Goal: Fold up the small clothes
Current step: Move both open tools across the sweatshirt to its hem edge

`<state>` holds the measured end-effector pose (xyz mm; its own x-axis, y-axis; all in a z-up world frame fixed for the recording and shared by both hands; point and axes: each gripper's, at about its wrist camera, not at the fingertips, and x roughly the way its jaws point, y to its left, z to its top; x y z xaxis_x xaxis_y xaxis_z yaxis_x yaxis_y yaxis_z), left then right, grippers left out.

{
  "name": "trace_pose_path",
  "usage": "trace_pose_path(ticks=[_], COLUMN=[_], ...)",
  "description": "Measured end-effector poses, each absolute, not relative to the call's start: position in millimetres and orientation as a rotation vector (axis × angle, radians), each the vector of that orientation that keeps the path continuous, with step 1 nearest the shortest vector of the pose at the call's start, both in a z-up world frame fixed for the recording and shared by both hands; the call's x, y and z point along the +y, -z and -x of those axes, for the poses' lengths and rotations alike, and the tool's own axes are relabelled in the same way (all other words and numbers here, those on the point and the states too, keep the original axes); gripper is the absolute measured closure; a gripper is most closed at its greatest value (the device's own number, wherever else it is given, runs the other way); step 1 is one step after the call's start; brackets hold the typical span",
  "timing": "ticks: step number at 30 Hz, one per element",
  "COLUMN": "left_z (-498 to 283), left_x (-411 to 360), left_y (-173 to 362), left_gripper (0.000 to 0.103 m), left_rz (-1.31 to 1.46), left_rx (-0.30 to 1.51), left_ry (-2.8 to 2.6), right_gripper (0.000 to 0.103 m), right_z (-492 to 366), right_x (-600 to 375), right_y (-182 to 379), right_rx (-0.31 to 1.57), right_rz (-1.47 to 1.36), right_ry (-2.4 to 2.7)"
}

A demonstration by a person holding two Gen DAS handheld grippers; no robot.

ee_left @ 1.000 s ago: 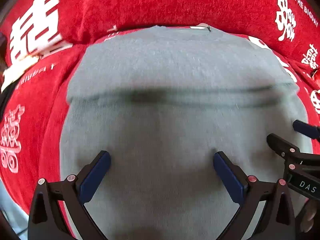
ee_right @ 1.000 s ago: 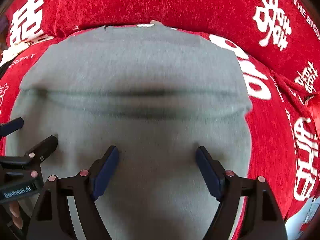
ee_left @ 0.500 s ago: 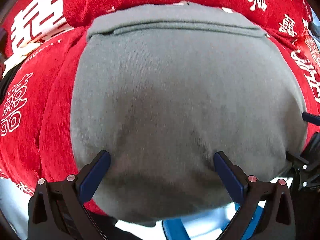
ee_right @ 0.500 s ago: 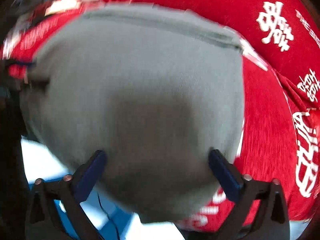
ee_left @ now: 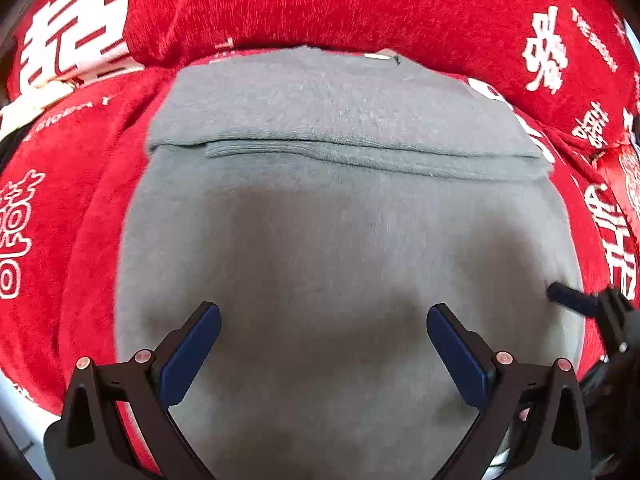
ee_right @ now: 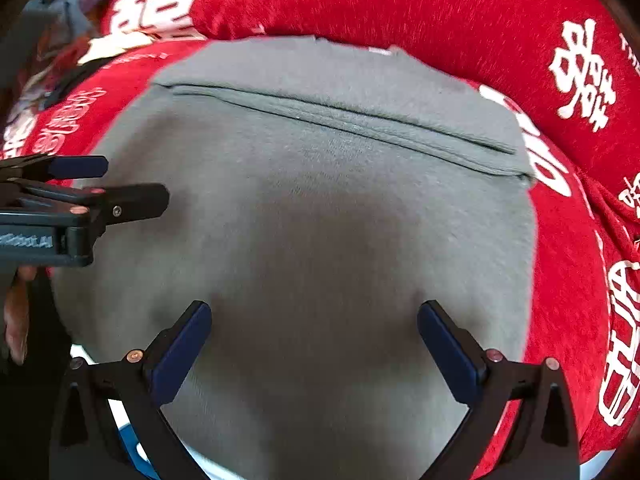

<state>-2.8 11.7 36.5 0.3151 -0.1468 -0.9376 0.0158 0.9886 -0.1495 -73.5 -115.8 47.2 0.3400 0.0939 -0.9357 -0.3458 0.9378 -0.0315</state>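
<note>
A grey knitted garment [ee_left: 340, 216] lies folded on a red cloth, with a folded edge [ee_left: 360, 152] running across its far part. It also shows in the right wrist view [ee_right: 320, 200]. My left gripper [ee_left: 324, 320] is open and empty, hovering over the near half of the garment. My right gripper [ee_right: 314, 316] is open and empty over the same garment, to the right of the left one. The left gripper shows from the side at the left edge of the right wrist view [ee_right: 100, 184].
A red cloth with white characters [ee_left: 72, 220] covers the surface. A red cushion or bolster [ee_left: 360, 4] lies along the far edge behind the garment. A pale blue surface [ee_right: 128, 432] shows below the near edge. Dark clutter [ee_right: 48, 40] sits at the far left.
Half a second ago both grippers were drawn back over the garment's near edge; now both have moved forward again over it. The garment's fold line sits nearer mid-view. Both stay open.
</note>
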Motion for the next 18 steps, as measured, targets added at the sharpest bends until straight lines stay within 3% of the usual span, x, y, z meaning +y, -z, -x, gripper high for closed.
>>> trace_pose_path(ticks=[4,18], left_z=[7,52], left_x=[-4,5], left_y=[-26,-25], left_gripper=[0.0,0.0], left_rz=[-0.027,-0.02], left_rx=[1.203,1.173], left_ry=[0.076,0.084], right_gripper=[0.0,0.0], right_z=[73,144], right_x=[-121,-156], right_y=[-39,-35], right_rx=[1.178,1.141], right_rz=[0.252,0.384], right_ry=[-0.29,-0.362])
